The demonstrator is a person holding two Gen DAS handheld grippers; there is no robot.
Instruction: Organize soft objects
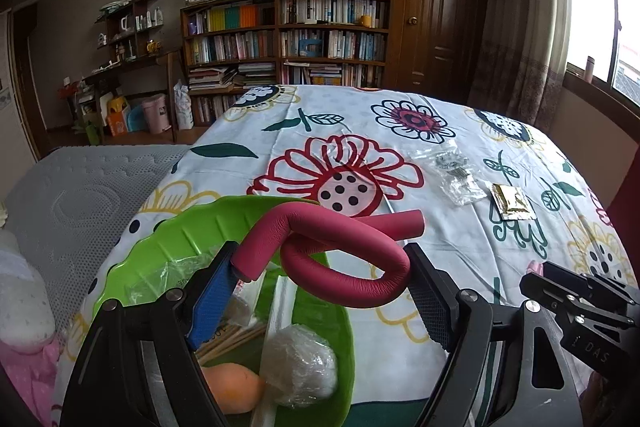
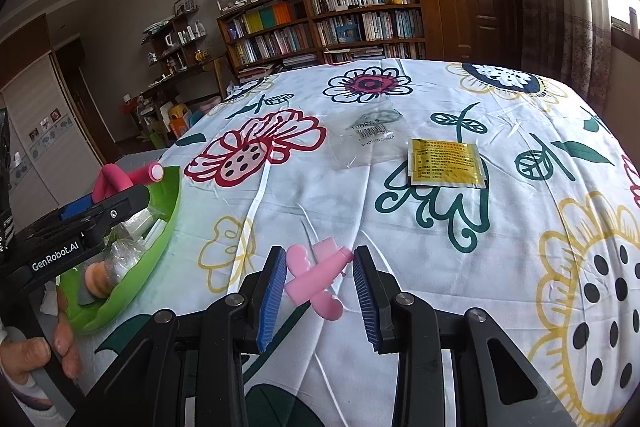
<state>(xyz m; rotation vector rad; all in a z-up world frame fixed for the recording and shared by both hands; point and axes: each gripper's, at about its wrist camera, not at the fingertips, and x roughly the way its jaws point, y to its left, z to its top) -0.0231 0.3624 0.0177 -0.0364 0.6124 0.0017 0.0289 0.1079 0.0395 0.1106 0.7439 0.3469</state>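
Surface: flowered sheet [image 2: 400, 227] spread over a bed, with a bare grey mattress [image 1: 92, 195] beside it on the left.
Tray: green leaf-shaped tray [image 1: 180, 239] lying on the sheet at its left edge.
Tray contents: orange sponge [image 1: 234, 389], white ball in clear wrap [image 1: 302, 363], wooden sticks [image 1: 236, 341] and white packets — all inside the tray.
Left tongs [image 1: 324, 291]: spread wide apart, gripping nothing; one blue pad and one dark pad visible.
Foam roller: red bendable foam roller [image 1: 344, 247] looped on itself, lying between the left fingers over the tray's far rim; one end reaches out over the sheet. Contact with the pads cannot be confirmed.
Right tongs [image 2: 320, 291]: open, low over the sheet, fingers on either side of the pink item.
Pink item: pink plastic clip-like piece [image 2: 316, 279] lying on the sheet between the right fingers; its left end looks close against the left pad, the right pad stands apart from it.
Loose items: clear plastic bag [image 2: 372, 135] marked "100PCS" and gold sachet [image 2: 446, 163] — just beside each other on the sheet, well apart from the tray.
Hand: hand [image 2: 36, 351] on the left tool's grip, seen from the right wrist view.
Background: bookshelf [image 1: 288, 35] and wooden door [image 1: 440, 7].
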